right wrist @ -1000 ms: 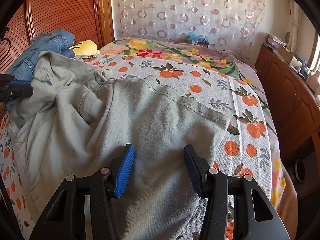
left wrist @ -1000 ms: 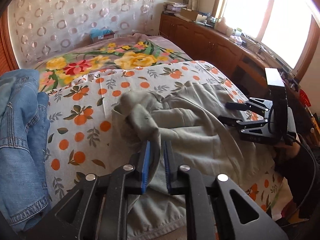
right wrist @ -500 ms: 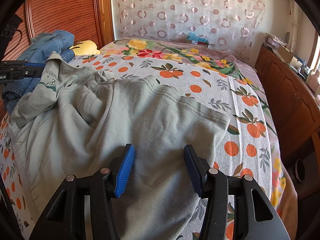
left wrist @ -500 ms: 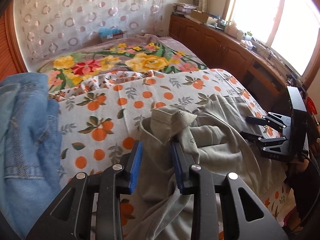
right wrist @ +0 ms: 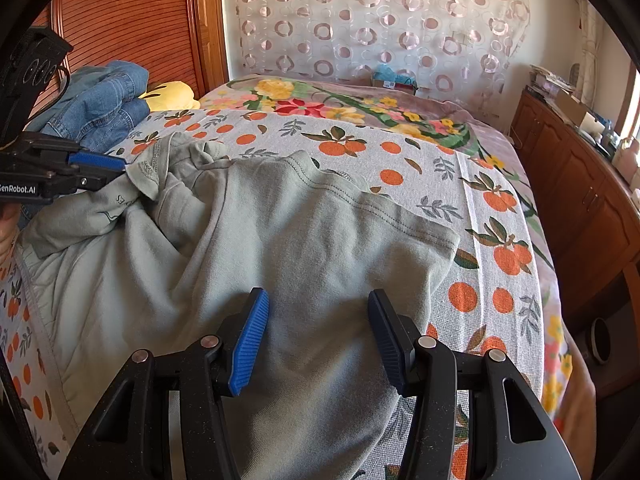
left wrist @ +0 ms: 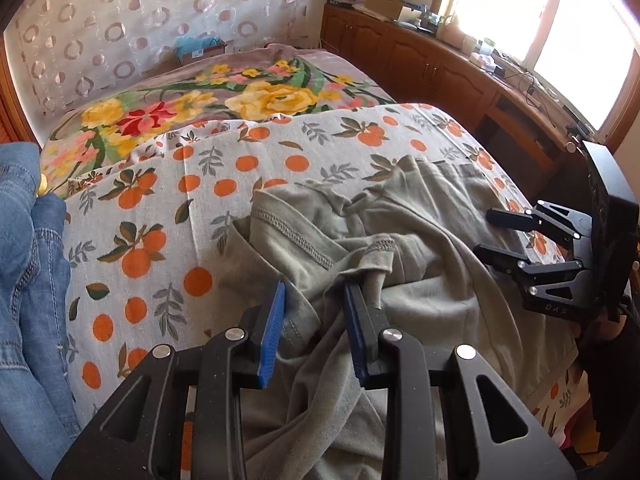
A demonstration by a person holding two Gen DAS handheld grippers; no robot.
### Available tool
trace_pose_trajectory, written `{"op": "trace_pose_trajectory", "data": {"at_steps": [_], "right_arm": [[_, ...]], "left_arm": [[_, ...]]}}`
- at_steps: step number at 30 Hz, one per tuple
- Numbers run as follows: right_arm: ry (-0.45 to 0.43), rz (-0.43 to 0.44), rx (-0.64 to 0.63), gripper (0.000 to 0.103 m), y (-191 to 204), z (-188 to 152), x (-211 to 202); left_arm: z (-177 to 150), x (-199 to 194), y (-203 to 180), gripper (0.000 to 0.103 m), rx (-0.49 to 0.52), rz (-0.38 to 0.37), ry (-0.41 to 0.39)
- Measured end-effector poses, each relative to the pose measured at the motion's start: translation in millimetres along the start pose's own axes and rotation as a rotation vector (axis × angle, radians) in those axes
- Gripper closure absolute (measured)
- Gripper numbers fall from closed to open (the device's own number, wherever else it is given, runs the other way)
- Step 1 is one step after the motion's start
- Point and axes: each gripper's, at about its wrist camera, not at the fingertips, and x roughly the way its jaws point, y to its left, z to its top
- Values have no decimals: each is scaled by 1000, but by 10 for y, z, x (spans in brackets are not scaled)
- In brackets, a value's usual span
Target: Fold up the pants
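Soft, limp grey-green pants (right wrist: 304, 248) lay spread on the orange-print bedspread (left wrist: 168, 208). The left gripper (left wrist: 314, 320), jaws just opened, straddled a bunched hem; the right gripper (right wrist: 318, 336) hovered open above. Stitched hems looked easiest to pinch.

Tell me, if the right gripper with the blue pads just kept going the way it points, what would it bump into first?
Most likely the pale grey-green cotton pants spread on the orange-print bedsheet. The right gripper is angled down at that cloth, its jaws apart with only fabric ahead of them. How near it hovers is hard to judge.
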Motion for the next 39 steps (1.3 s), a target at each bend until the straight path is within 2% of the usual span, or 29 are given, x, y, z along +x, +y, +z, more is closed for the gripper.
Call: {"op": "trace_pose_trajectory", "data": {"at_steps": [12, 13, 15, 17, 20, 25, 27, 31, 33, 37, 39], "right_arm": [[0, 0, 0, 49, -3, 0, 0], [0, 0, 0, 49, -3, -1, -1], [0, 0, 0, 49, -3, -1, -1], [0, 1, 0, 49, -4, 0, -1], [0, 1, 0, 49, -4, -1, -2], [0, 1, 0, 49, -5, -2, -3], [0, 1, -1, 49, -5, -2, -3], [0, 2, -1, 49, -6, -2, -3], [0, 2, -1, 49, -6, -2, -3], [0, 2, -1, 49, -7, -2, -3], [0, 2, -1, 49, -8, -2, -3]], "left_arm": [[-164, 105, -47, 72, 2, 24, 16], [-163, 89, -57, 73, 9, 26, 3], [-159, 21, -82, 91, 26, 20, -23], [-115, -117, -63, 94, 25, 20, -67], [-14, -346, 41, 99, 19, 70, -149], [156, -603, 236, 99, -11, 94, -202], [219, -763, 308, 99, -12, 132, -250], [309, -869, 442, 99, -22, 185, -273], [293, -801, 449, 97, -17, 174, -232], [193, -621, 355, 82, 15, 152, -172], [160, -539, 305, 70, 28, 136, -154]]}}
